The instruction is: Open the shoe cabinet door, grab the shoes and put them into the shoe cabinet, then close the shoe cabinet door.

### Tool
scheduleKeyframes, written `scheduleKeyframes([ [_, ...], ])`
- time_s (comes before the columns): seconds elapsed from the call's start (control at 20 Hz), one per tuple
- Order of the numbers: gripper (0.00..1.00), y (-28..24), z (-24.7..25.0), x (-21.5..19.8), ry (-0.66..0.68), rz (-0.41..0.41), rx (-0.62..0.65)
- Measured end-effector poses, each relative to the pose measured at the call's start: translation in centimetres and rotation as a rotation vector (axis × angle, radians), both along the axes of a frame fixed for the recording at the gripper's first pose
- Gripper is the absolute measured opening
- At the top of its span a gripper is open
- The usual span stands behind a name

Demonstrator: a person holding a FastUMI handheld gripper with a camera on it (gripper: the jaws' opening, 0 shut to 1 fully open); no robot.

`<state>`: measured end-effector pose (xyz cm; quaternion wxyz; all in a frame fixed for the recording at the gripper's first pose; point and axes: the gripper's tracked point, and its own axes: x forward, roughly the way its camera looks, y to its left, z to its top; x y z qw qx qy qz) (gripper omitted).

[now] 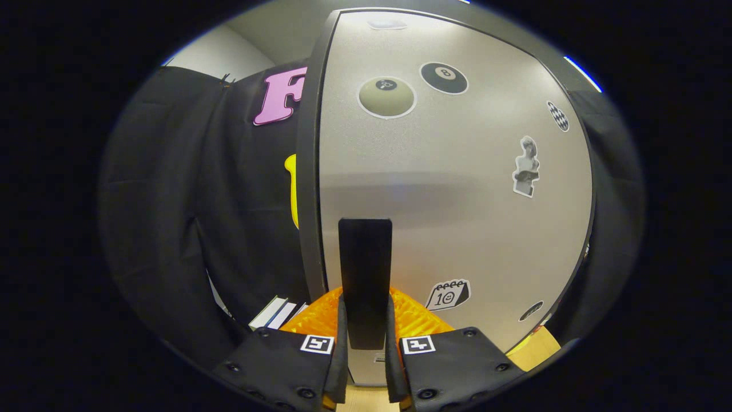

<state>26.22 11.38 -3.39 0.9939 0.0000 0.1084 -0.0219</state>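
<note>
We see black cloth (189, 189) hanging as the booth's wall, with a pale grey wall (220, 54) showing above it. Low down, against the foot of the cloth, lie some white slats (274, 312) at a slant. A patch of light wooden floor (540, 343) shows low on the other side.

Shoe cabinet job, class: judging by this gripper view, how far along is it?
Done: nothing that can be confirmed; no shoes are in sight. In hand: the gripper has its fingers closed on the dark handle of the sticker-covered cabinet door, which stands just ahead. Whether this grip opens or closes the door cannot be told. If opening, loading the shoes and closing remain.
</note>
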Motion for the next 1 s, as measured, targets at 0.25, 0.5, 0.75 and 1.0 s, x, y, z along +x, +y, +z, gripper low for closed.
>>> scheduleKeyframes([
  [0.25,0.11,0.0,0.0,-0.3,-0.001,0.053,0.000],
  [0.5,0.11,0.4,0.1,-2.6,0.002,0.105,0.021],
  [0.75,0.11,0.0,0.3,-6.2,0.001,0.197,0.043],
  [1.0,0.11,-0.6,0.3,-6.6,-0.015,0.228,0.040],
])
